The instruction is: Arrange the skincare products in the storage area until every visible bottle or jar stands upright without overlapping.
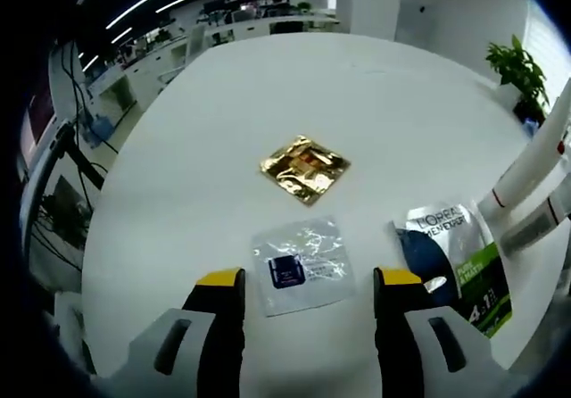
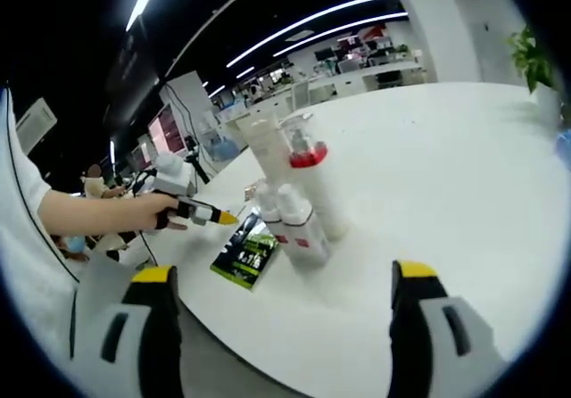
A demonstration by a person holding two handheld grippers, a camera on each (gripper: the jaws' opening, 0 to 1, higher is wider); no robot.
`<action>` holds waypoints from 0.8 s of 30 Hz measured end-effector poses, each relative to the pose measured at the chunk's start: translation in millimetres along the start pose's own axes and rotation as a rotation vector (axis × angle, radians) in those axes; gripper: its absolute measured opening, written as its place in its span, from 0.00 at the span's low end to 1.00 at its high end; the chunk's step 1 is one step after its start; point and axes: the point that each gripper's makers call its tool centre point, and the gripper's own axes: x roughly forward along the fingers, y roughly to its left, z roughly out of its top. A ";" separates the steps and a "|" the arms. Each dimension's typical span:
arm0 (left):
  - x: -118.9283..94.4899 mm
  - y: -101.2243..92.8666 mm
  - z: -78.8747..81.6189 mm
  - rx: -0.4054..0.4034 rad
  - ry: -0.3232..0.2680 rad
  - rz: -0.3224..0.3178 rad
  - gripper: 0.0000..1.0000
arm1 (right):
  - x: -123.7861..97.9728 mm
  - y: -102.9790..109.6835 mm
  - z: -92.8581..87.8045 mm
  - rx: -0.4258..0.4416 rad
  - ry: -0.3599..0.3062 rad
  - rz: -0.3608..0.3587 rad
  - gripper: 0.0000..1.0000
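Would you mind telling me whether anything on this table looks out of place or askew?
Yes: two small white bottles lie on their sides beside the upright white tubes, next to the flat green-and-black sachet. Both grippers hover open, holding nothing.

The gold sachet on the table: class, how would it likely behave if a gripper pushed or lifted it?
The gold sachet lies flat and crinkled, so it is probably light and floppy. Its shiny foil looks slippery, so a push would likely slide it across the smooth white table. It should not roll.

gold sachet (image 1: 304,168), red-banded white bottle (image 2: 314,188)
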 end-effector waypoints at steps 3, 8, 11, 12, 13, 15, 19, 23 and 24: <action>0.7 0.3 0.6 -0.004 -0.008 0.004 0.53 | 0.6 -0.9 -0.9 0.006 0.000 -0.002 0.99; -0.2 1.2 1.5 -0.007 -0.017 0.006 0.42 | 1.2 -1.2 -1.2 0.009 0.000 -0.002 0.99; -1.4 2.4 3.4 -0.020 -0.025 0.000 0.38 | 1.8 -1.0 -0.7 0.010 -0.001 0.000 0.99; -2.2 1.6 3.3 -0.019 -0.026 0.000 0.38 | 2.0 -0.9 -0.6 0.009 -0.001 0.000 0.99; -3.5 1.6 3.1 -0.022 -0.026 0.002 0.38 | 2.1 -0.6 -0.6 0.008 0.000 0.001 0.99; -6.2 1.8 2.4 -0.025 -0.029 0.004 0.38 | 2.2 0.0 -0.2 0.007 -0.001 0.002 0.99; -11.8 2.6 0.1 -0.028 -0.034 0.007 0.38 | 2.2 0.5 -0.2 0.005 -0.001 0.003 0.99; -13.7 1.7 -0.8 -0.033 -0.038 0.002 0.38 | 2.2 1.6 -0.3 0.004 0.000 0.005 0.99; -15.0 1.7 -1.7 -0.032 -0.039 0.003 0.38 | 2.1 2.0 -0.4 0.004 0.000 0.006 0.99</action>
